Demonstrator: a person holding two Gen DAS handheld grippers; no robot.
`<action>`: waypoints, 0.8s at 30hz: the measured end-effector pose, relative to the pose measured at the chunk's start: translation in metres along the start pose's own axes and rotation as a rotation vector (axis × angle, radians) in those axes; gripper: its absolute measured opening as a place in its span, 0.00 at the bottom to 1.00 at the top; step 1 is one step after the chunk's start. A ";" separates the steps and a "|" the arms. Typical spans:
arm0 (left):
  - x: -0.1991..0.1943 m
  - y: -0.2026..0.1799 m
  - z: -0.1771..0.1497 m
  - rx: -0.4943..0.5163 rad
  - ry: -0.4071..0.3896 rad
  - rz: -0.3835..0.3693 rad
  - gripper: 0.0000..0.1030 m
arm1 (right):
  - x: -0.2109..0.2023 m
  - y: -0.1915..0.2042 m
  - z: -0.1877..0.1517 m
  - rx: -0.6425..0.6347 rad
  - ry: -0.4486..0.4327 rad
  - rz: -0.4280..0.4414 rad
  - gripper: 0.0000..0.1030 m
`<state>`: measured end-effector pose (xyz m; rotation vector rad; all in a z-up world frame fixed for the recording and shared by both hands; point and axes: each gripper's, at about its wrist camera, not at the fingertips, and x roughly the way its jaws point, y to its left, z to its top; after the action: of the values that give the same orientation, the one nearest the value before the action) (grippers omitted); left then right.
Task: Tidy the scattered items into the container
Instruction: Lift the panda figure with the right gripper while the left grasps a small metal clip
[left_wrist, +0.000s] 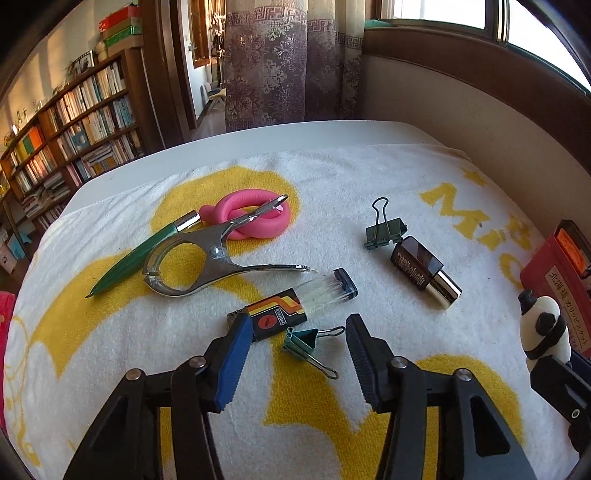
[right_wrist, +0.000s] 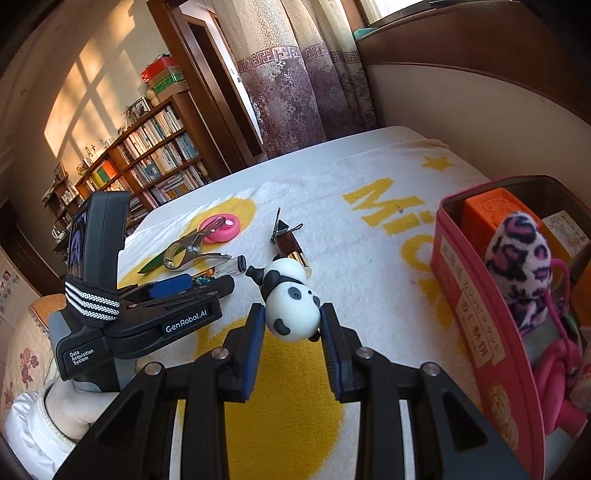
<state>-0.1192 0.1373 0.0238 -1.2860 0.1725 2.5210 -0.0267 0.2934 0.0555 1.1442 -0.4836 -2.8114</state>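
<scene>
My left gripper (left_wrist: 297, 323) stands open just above the towel, with a small teal binder clip (left_wrist: 301, 343) lying between its fingers and neither pad touching it. A black-and-white panda toy (right_wrist: 291, 314) is lifted clear of the towel, and my right gripper (right_wrist: 293, 309) is shut on it. In the left wrist view the panda (left_wrist: 543, 328) shows at the right edge. The pink-red tin (right_wrist: 480, 295) stands to the right of the panda and holds an orange block (right_wrist: 487, 218), a leopard-print plush (right_wrist: 524, 258) and a pink cord (right_wrist: 557, 362).
On the white-and-yellow towel (left_wrist: 332, 424) lie a green pen (left_wrist: 136, 258), a metal clamp (left_wrist: 199, 258), a knotted pink tube (left_wrist: 255, 218), a dark binder clip (left_wrist: 384, 229), a brown bottle (left_wrist: 424, 273) and a lighter (left_wrist: 299, 302). A bookcase stands far left.
</scene>
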 end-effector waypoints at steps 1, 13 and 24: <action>-0.002 0.002 0.000 -0.011 -0.003 -0.020 0.38 | 0.000 0.000 0.000 0.000 -0.002 -0.004 0.32; -0.040 0.024 -0.031 -0.091 -0.031 -0.071 0.19 | -0.002 -0.003 0.000 0.007 -0.024 -0.019 0.32; -0.064 0.020 -0.045 -0.100 -0.050 -0.099 0.19 | -0.008 -0.004 0.001 0.014 -0.054 -0.013 0.32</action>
<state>-0.0556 0.0937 0.0480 -1.2341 -0.0282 2.5028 -0.0212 0.2992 0.0603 1.0806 -0.5026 -2.8604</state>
